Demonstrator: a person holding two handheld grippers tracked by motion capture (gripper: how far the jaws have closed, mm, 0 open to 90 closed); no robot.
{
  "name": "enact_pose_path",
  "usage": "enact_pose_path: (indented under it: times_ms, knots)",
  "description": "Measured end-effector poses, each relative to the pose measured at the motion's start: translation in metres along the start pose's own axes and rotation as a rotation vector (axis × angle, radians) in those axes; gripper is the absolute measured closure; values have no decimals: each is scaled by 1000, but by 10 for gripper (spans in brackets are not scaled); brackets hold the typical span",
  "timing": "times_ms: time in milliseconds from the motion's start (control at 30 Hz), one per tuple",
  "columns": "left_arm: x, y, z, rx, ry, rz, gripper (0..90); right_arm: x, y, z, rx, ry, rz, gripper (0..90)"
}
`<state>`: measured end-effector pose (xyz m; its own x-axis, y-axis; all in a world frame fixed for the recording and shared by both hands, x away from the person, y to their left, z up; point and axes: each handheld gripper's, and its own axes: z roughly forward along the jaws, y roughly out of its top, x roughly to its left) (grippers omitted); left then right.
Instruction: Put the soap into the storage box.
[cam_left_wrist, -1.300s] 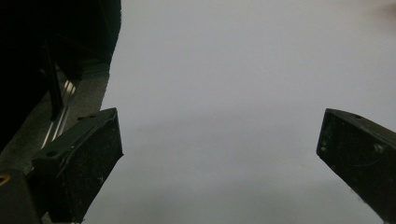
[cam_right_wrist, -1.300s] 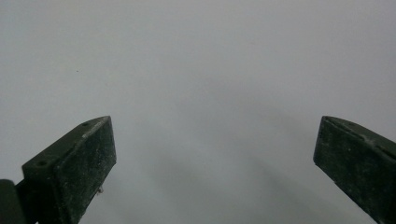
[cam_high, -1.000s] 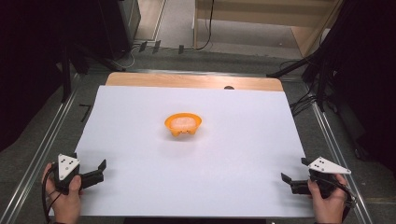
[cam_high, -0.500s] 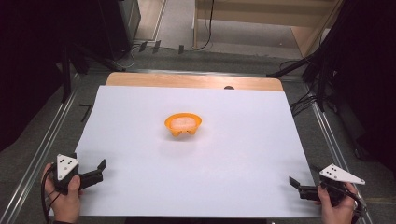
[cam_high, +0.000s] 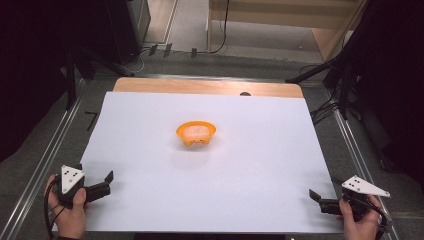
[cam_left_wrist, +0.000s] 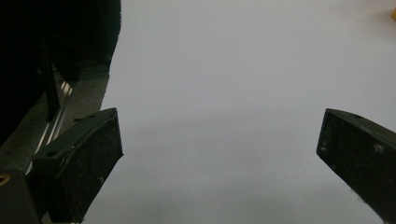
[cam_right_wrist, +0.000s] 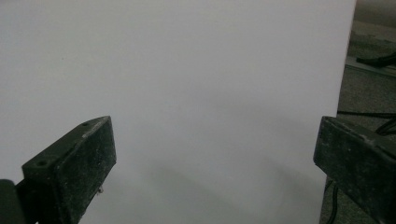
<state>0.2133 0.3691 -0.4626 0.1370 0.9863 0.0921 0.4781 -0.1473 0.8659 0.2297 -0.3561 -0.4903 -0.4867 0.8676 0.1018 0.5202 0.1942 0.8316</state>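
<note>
- Orange bowl (cam_high: 196, 134) sits alone near the middle of the white sheet (cam_high: 250, 165), a little toward the far side; pale contents inside, too small to identify. High view.
- High view: left gripper (cam_high: 102, 183) rests at the near-left corner of the sheet, held in a hand (cam_high: 70, 210), jaws spread and pointing right and slightly far. Nothing between them.
- High view: right gripper (cam_high: 316, 199) at the near-right corner, held in a hand (cam_high: 357, 222), jaws pointing left. Grey three-cornered plate (cam_high: 364, 186) on top.
- High view: bowl lies far and right of the left gripper, far and left of the right gripper. Both are well apart from it; the left looks somewhat nearer, so I judge that hand the likelier to reach first. Bowl is roundish with no clear long axis; a small lip or handle faces the near side.
- Left gripper view: the left gripper's two black jaws stand wide, bare sheet between them. A sliver of orange at the top right edge (cam_left_wrist: 393, 14) is probably the bowl, putting it ahead and to that gripper's right. Dark floor and rail at left.
- Right gripper view: the right gripper's jaws also wide apart, empty, over blank sheet (cam_right_wrist: 187, 70); sheet edge and floor cables at right.
</note>
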Motion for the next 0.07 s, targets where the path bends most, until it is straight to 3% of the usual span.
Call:
enact_pose_path:
  times_ms: [67]
  knots:
    - [0,0,0,2,-1,-1,7,0,0,0,1,1,1,0]
